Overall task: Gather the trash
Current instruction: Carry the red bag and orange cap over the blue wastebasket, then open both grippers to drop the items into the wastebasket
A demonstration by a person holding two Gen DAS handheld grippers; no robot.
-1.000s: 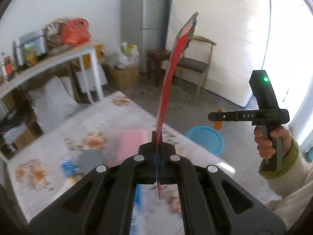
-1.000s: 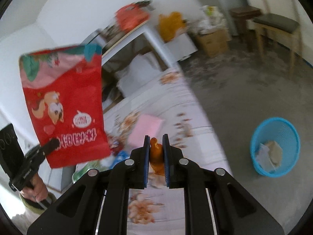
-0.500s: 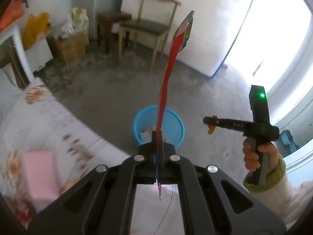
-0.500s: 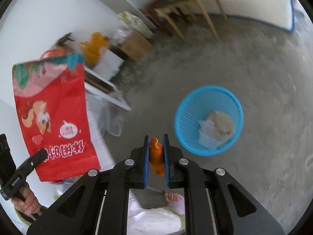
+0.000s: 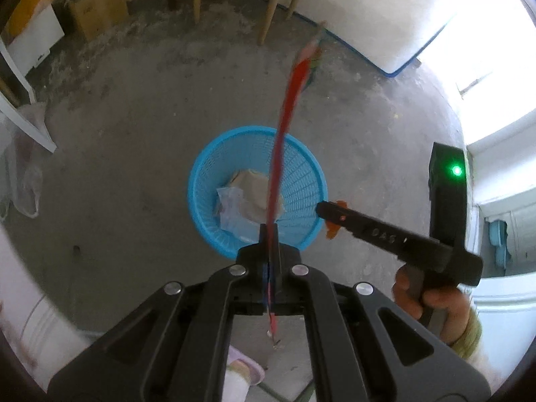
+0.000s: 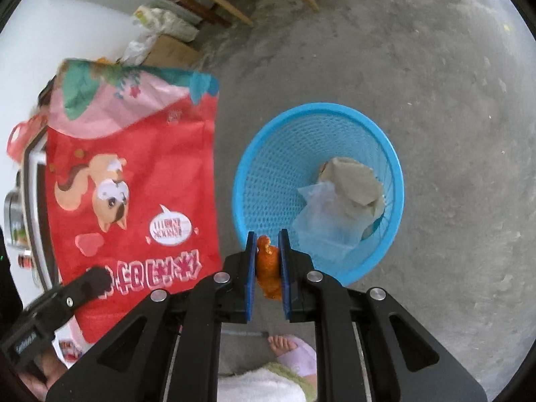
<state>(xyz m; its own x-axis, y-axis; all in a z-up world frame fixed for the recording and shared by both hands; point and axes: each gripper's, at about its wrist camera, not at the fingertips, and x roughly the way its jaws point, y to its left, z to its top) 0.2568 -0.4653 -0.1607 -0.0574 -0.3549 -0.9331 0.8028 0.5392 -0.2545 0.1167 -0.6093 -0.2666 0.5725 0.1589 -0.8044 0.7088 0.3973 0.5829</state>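
My left gripper (image 5: 269, 234) is shut on a flat red snack bag (image 5: 288, 107), seen edge-on above the blue mesh bin (image 5: 301, 181). From the right wrist view the bag (image 6: 134, 174) shows its squirrel print, held by the left gripper (image 6: 97, 281) to the left of the bin (image 6: 268, 174). My right gripper (image 6: 268, 244) is shut on an orange scrap (image 6: 268, 268) at the bin's near rim. It also shows in the left wrist view (image 5: 326, 212), at the bin's right rim, with the scrap (image 5: 335, 229). The bin holds paper and a plastic wrapper (image 6: 338, 207).
Bare concrete floor (image 6: 435, 100) surrounds the bin. Wooden chair legs (image 5: 271, 10) and cardboard boxes (image 5: 97, 10) stand at the far wall. A white table leg (image 5: 30, 124) and a plastic bag (image 5: 23, 181) are at the left. The person's foot (image 6: 291, 348) is below.
Both grippers swung away from the table and down towards the floor. The bin has come closer and now lies directly under both grippers, which keep their hold.
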